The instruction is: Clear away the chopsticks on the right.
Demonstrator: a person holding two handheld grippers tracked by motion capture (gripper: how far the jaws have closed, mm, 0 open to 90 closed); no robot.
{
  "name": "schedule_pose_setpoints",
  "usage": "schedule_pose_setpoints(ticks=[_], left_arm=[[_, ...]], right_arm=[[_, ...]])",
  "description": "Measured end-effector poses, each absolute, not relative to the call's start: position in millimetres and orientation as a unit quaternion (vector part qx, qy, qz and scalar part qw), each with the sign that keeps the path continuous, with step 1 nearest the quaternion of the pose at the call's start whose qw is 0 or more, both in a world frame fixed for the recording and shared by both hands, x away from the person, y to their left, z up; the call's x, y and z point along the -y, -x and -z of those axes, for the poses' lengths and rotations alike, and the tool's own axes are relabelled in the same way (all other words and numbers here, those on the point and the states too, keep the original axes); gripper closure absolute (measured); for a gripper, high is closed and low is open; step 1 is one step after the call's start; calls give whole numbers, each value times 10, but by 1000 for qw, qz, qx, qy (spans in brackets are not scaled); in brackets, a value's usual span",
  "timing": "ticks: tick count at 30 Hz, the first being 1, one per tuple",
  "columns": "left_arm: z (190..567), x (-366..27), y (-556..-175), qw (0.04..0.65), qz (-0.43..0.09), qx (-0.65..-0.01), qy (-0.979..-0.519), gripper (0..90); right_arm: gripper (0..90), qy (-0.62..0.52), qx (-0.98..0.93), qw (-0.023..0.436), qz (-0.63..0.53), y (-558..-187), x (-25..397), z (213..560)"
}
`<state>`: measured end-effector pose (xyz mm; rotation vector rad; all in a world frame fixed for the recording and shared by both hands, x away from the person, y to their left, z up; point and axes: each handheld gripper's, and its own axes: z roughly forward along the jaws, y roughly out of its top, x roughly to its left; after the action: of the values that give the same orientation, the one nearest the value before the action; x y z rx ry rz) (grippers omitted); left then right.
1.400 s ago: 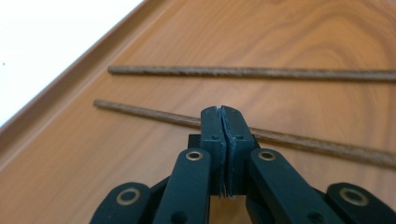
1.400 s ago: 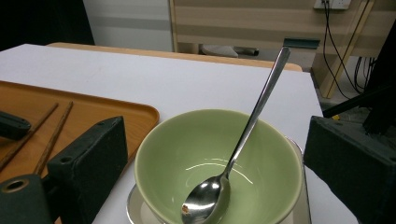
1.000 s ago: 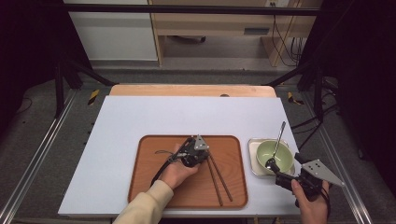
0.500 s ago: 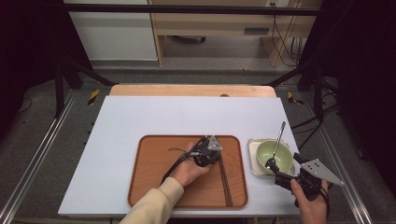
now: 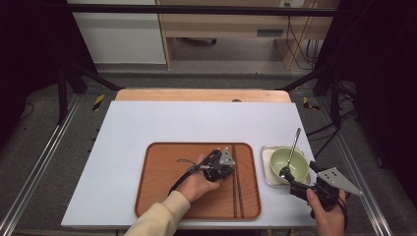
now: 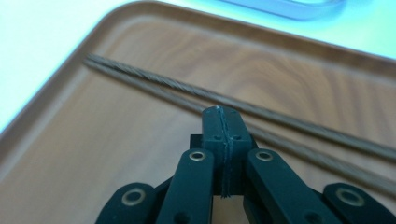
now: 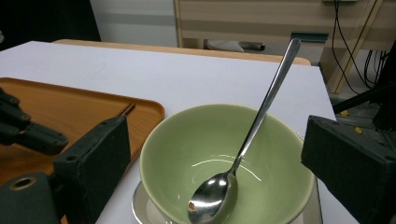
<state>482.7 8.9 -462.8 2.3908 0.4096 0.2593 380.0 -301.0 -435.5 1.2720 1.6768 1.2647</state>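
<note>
High view looks down; gripper views sit close, sharing the tray (image 5: 162,196).

From my end, the left tongs (image 5: 227,158) are pinched fully closed, jaws pressed flat together with nothing between them. The left hand (image 5: 195,183) wraps the body, with the cream-sleeved forearm (image 5: 157,217) angling in from the bottom edge. The right tongs (image 5: 291,183) sit wide open, jaws well apart, held low by the right hand (image 5: 325,216) at the near right corner.
</note>
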Motion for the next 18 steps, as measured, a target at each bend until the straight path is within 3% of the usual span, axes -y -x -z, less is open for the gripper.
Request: schedule_pose_setpoints(ticks=[8,18], left_arm=[[4669,-79,-4619,338,-90,-134,-927,900],[4709,44,-4636,362,-78,-138,-918,900]], right_arm=[[79,-492,-640,337,-484,-3804,3025,4357],[79,-494,-641,333,-485,-3804,3034,4360]])
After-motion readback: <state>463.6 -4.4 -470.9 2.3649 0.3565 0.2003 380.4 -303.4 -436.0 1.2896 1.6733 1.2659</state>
